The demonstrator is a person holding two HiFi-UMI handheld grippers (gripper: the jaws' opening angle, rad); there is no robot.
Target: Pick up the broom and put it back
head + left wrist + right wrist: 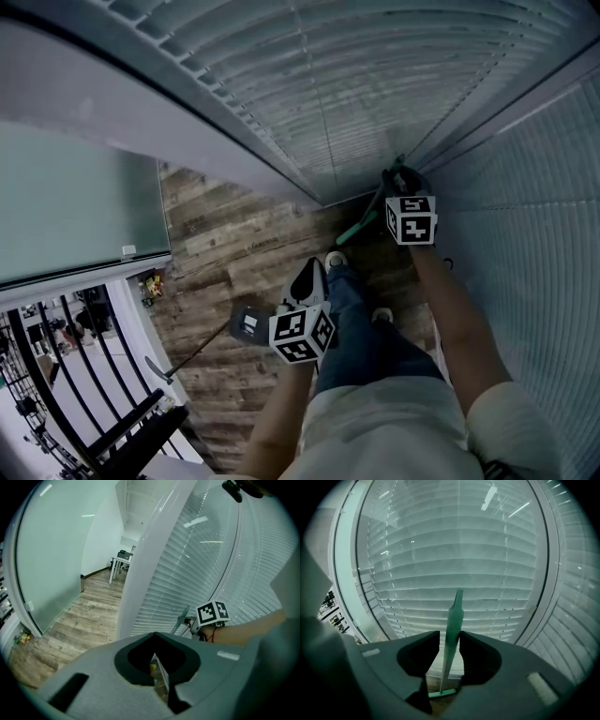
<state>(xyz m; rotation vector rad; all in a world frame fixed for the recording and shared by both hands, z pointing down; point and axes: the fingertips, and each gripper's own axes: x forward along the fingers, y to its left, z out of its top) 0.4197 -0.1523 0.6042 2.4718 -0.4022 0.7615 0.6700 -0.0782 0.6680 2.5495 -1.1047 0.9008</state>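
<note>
The broom (357, 227) has a thin green handle and stands in the corner by the blinds, leaning towards my right gripper (395, 178). In the right gripper view the handle (452, 634) rises between the two jaws of the right gripper (449, 641). It rests against the right one and a thin gap shows on the left, so the gripper is open. The broom's green head (442, 693) is on the floor below. My left gripper (308, 277) hangs lower over the wooden floor, jaws almost together with nothing seen between them (161, 677).
White blinds (375, 84) cover both walls of the corner. A dark dustpan (248, 324) with a long thin handle lies on the wooden floor at the left. A frosted glass panel (75, 206) and black railings (84, 394) stand further left. The person's jeans leg (356, 319) is between the grippers.
</note>
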